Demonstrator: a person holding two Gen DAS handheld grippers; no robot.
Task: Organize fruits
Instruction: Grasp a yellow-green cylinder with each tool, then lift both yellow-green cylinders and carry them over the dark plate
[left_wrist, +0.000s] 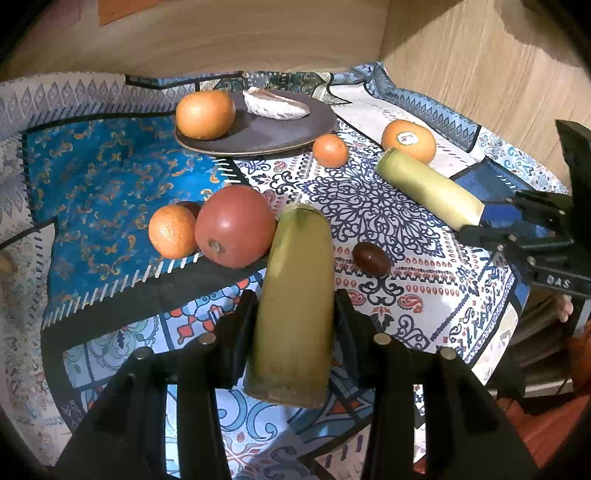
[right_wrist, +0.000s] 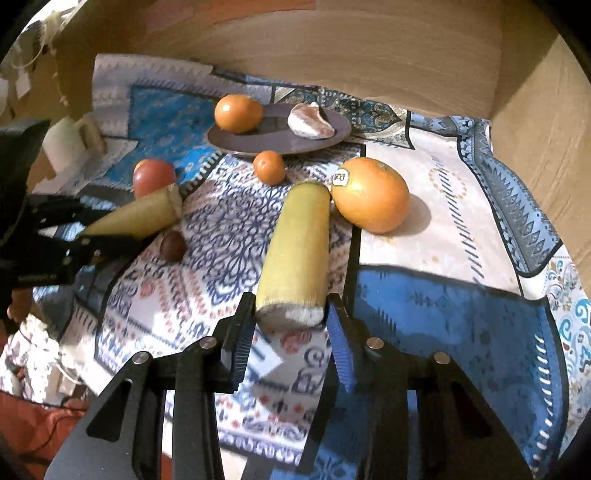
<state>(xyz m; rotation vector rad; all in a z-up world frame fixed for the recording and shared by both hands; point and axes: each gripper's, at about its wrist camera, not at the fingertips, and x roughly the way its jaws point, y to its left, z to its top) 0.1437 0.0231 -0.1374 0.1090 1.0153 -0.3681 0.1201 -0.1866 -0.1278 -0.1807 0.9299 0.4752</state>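
Two sugarcane pieces in play. Left tool (left_wrist: 295, 314) is clamped on the near sugarcane piece (left_wrist: 295, 295), fingers on both flanks around mid-length; the far end points toward the tomato (left_wrist: 234, 226) and looks to be touching it, tho from this angle can't say for sure. In the right wrist view that piece looks lifted off the cloth, tilted up.

Right tool (right_wrist: 290, 317) sits narrow around the cut end of the second sugarcane piece (right_wrist: 297, 251), which lies flat on the patterned cloth (right_wrist: 443, 295) covering the surface, far end just beside or touching the stickered orange (right_wrist: 371, 194). Fingers are at the stalk's sides, but whether they're actually pinching it — can't tell.

Handling, judged: cane is stiff, dense, fairly heavy for its size, w/ a smooth waxy skin, so it won't crush but can roll or slip. An end grip like the right one will want to lever down; mid-length hold is safer. Squeeze across the round, firm.

Others: orange (left_wrist: 205, 114) and a pale pomelo-like wedge (left_wrist: 275, 105) on the dark plate (left_wrist: 295, 136); small tangerine (left_wrist: 330, 150) beside the plate, another tangerine (left_wrist: 171, 231) touching the tomato; dark jujube-like fruit (left_wrist: 370, 258) loose btwn the canes. Round ones roll; the tomato is soft, so don't shove it w/ the cane.
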